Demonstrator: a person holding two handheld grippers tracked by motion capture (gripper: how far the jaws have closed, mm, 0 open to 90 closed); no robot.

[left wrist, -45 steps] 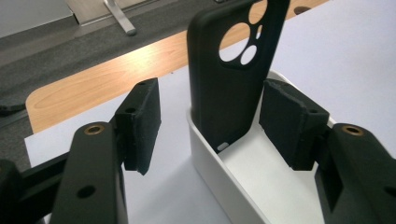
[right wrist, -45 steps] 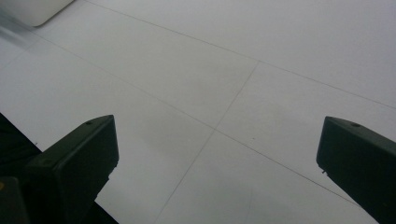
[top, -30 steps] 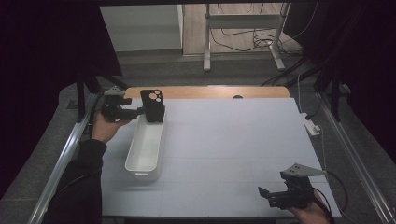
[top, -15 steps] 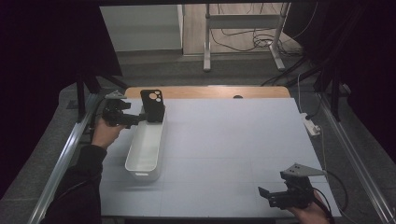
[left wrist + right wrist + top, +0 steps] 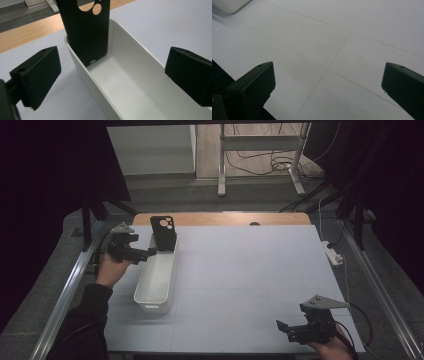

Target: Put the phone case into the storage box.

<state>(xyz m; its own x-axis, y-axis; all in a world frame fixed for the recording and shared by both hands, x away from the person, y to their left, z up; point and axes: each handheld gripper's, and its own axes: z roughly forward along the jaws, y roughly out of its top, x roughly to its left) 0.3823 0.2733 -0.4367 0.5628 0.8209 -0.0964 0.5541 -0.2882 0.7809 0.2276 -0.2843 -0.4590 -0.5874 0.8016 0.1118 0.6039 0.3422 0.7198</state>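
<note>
A black phone case (image 5: 164, 234) with round camera cut-outs stands on end in the far end of a long white tray (image 5: 155, 280), leaning on its end wall. My left gripper (image 5: 148, 253) sits just left of the tray and points at it. In the left gripper view the case (image 5: 87, 32) is ahead of the gripper (image 5: 112, 67). The jaws have just been opening and now stand wide, with the tray's rim (image 5: 75, 57) below them and nothing touching the pads. My right gripper (image 5: 285, 327) rests open at the table's near right, over the bare mat (image 5: 328, 77).
A white mat (image 5: 250, 280) covers the table, with a wooden strip (image 5: 230, 218) at the far edge. A white power strip (image 5: 332, 254) lies off the right edge. Metal rails (image 5: 65, 290) run along the left side. The tray's corner (image 5: 232, 5) shows in the right gripper view.
The left gripper has let go of the phone case and drawn back a little to the left and nearer the person. The case stays upright in the tray. The right gripper has not moved.
</note>
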